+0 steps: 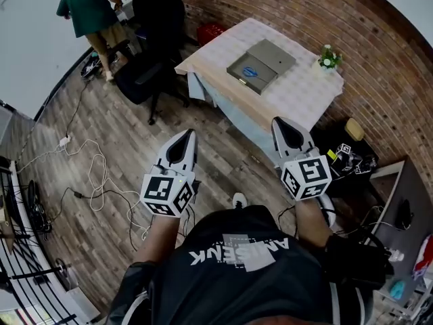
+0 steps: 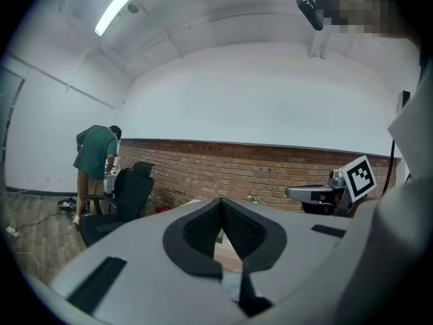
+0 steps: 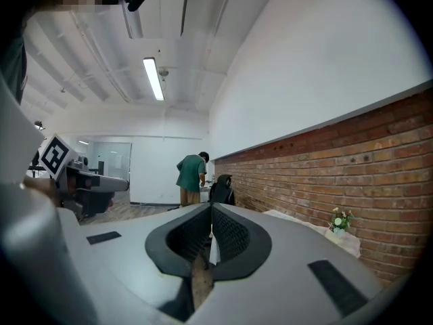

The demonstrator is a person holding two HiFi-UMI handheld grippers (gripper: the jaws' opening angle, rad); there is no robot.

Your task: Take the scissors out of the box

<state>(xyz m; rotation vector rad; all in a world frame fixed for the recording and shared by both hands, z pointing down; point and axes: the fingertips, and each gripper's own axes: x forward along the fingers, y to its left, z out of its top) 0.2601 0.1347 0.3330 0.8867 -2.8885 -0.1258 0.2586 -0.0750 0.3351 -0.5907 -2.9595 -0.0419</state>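
Observation:
A flat grey box (image 1: 261, 64) with a blue label lies shut on a table (image 1: 298, 97) covered by a pale cloth, by the brick wall. No scissors show in any view. My left gripper (image 1: 185, 135) (image 2: 220, 202) is held over the wooden floor, short of the table's near corner, shut with nothing in it. To its right, my right gripper (image 1: 283, 121) (image 3: 211, 206) hangs at the table's near edge, also shut and empty. Both point toward the table.
A small flower pot (image 1: 329, 58) (image 3: 339, 220) stands at the table's right end. A black office chair (image 1: 144, 75) and a person in a green shirt (image 1: 87, 5) are off to the left. Cables (image 1: 91, 175) trail over the floor. Dark gear (image 1: 353, 156) lies on the right.

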